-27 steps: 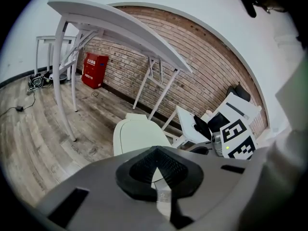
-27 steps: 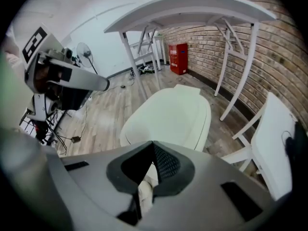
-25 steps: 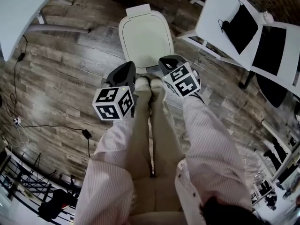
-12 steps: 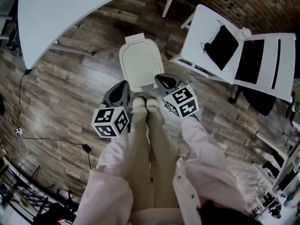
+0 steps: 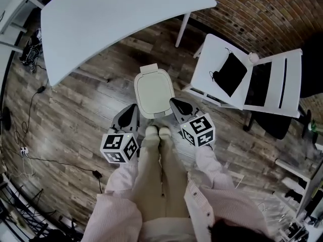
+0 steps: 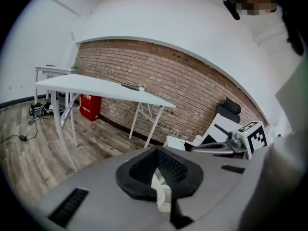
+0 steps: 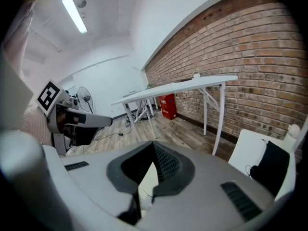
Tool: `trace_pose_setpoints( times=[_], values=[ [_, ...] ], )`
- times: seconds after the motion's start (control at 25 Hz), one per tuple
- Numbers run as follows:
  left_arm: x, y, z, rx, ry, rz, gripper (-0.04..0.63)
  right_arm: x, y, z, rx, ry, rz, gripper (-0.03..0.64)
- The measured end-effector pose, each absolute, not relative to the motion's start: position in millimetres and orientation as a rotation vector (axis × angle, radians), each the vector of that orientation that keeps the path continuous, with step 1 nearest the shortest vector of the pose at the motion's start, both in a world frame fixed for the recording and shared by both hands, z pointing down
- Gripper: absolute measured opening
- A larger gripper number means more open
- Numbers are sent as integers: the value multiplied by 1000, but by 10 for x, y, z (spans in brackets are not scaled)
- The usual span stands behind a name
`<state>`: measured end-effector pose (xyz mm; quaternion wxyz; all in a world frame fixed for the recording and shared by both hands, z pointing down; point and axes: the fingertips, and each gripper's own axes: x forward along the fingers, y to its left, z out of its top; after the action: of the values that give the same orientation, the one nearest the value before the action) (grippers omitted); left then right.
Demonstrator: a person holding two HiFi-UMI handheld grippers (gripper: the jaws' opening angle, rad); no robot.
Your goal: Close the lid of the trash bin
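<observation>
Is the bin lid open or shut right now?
Shut: the lid lies flat, with no opening visible in the head view.

Bin lid (image 5: 154, 91): smooth matt cream plastic. Floor (image 5: 75, 116): wood planks, worn grain, matt. Wall (image 5: 252, 9): rough red brick. Table (image 5: 116, 19) top: smooth, white, matt. Sleeves (image 5: 118, 205): thin-striped cloth.
</observation>
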<state>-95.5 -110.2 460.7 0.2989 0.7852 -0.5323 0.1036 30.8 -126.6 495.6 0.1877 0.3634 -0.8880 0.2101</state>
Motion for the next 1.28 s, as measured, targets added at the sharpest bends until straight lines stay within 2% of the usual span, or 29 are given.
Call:
trace_pose_setpoints(
  times=[1.28],
  values=[
    [-1058,-1315,2608,2446,-1593,110,-8,797,-1509,2744,1442,-2795,394,3]
  ],
)
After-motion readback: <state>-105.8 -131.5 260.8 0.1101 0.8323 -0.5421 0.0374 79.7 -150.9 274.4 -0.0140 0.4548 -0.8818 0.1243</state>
